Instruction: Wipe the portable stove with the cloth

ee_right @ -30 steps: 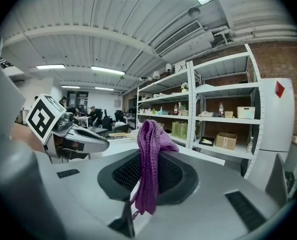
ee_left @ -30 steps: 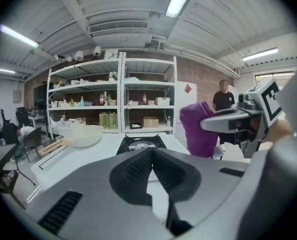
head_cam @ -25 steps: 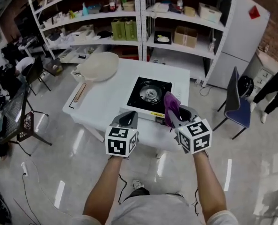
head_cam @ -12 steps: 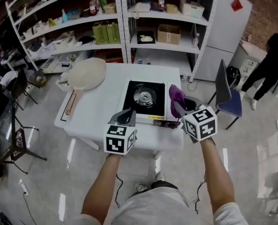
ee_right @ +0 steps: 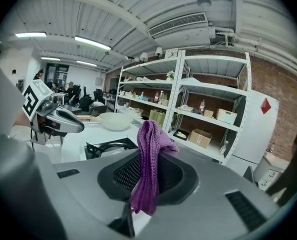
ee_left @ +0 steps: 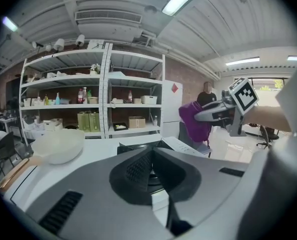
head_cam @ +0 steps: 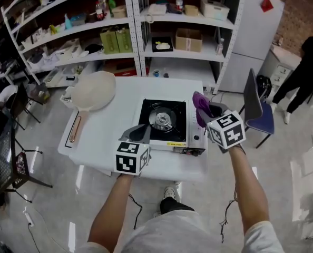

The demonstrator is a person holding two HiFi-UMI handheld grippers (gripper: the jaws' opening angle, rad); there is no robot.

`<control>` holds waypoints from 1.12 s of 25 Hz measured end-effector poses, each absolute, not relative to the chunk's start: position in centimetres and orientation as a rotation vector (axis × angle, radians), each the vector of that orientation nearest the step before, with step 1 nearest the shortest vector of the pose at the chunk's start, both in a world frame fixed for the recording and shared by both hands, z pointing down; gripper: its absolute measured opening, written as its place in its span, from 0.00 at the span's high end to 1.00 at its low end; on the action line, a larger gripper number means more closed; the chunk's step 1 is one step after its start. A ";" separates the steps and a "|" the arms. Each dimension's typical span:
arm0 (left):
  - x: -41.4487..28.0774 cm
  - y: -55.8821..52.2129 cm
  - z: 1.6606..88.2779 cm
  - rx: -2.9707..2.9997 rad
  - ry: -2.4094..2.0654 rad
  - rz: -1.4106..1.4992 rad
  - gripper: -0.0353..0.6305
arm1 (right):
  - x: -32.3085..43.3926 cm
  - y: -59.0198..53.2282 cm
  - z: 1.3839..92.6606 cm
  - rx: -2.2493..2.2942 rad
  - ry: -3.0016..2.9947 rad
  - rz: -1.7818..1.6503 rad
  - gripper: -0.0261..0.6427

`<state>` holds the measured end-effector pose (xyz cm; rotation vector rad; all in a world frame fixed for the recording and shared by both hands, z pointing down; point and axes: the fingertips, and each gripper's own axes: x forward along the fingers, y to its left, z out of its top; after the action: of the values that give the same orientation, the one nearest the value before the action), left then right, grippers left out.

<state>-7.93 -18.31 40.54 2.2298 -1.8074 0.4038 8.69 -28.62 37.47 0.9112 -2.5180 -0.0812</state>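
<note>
The portable stove [head_cam: 164, 121], a flat square box with a glossy black top and a round metal burner, sits on the smooth white table [head_cam: 105, 130] toward its front right corner. The right gripper [head_cam: 205, 114] hangs over the stove's right edge, its jaws clenched on a purple knitted cloth [ee_right: 148, 164] that droops in a ribbed fold. The left gripper [head_cam: 139, 134] hovers by the stove's front left corner, its jaws pressed together with nothing between them.
</note>
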 end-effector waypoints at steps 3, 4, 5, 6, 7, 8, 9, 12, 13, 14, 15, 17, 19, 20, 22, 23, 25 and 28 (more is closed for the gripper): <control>-8.5 -20.8 40.3 2.232 -1.808 0.404 0.94 | 8.3 -31.1 38.1 0.895 -2.501 -0.078 0.87; -8.5 -21.7 40.2 2.236 -1.807 0.403 0.94 | 8.2 -31.9 38.3 0.887 -2.493 -0.080 0.87; -8.5 -22.6 40.2 2.240 -1.806 0.403 0.94 | 8.1 -32.8 38.6 0.881 -2.483 -0.082 0.87; -8.5 -23.4 40.2 2.243 -1.802 0.403 0.94 | 8.0 -33.7 38.8 0.875 -2.471 -0.087 0.87; -8.5 -24.3 40.3 2.243 -1.794 0.402 0.94 | 8.0 -34.6 39.1 0.869 -2.459 -0.094 0.87; -8.4 -25.2 40.4 2.243 -1.785 0.400 0.94 | 7.9 -35.5 39.4 0.863 -2.446 -0.103 0.87; -8.3 -26.0 40.6 2.242 -1.777 0.399 0.94 | 7.8 -36.4 39.6 0.856 -2.434 -0.113 0.87; -8.0 -28.2 40.9 2.241 -1.765 0.416 0.94 | 7.6 -39.0 40.4 0.830 -2.398 -0.140 0.87; -8.0 -28.7 41.0 2.238 -1.764 0.421 0.94 | 7.6 -39.7 40.8 0.820 -2.386 -0.149 0.87; -8.1 -29.2 41.2 2.234 -1.764 0.424 0.94 | 7.4 -40.3 41.2 0.807 -2.373 -0.160 0.87; -8.2 -29.6 41.3 2.228 -1.765 0.426 0.94 | 7.3 -40.8 41.6 0.790 -2.356 -0.176 0.87; -8.3 -30.2 41.5 2.220 -1.769 0.431 0.94 | 7.0 -41.7 42.8 0.754 -2.315 -0.215 0.87; -8.5 -30.7 41.8 2.215 -1.773 0.437 0.94 | 6.6 -42.2 44.0 0.712 -2.274 -0.244 0.87; -8.6 -30.8 41.9 2.211 -1.776 0.441 0.94 | 6.3 -42.4 44.7 0.691 -2.261 -0.249 0.87; -9.0 -30.9 42.2 2.202 -1.779 0.446 0.94 | 5.8 -42.4 45.8 0.649 -2.250 -0.233 0.87; -9.1 -31.0 42.2 2.199 -1.780 0.444 0.94 | 5.6 -42.3 46.2 0.629 -2.248 -0.218 0.87; -9.5 -31.0 42.2 2.198 -1.782 0.437 0.94 | 5.2 -41.9 47.0 0.587 -2.244 -0.182 0.87; -9.7 -30.8 42.3 2.207 -1.772 0.434 0.94 | 4.8 -41.0 48.4 0.533 -2.231 -0.102 0.87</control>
<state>-9.73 -30.85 42.34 2.2072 -1.7718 0.4336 4.82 -41.00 48.41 0.5334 -2.2306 -0.1018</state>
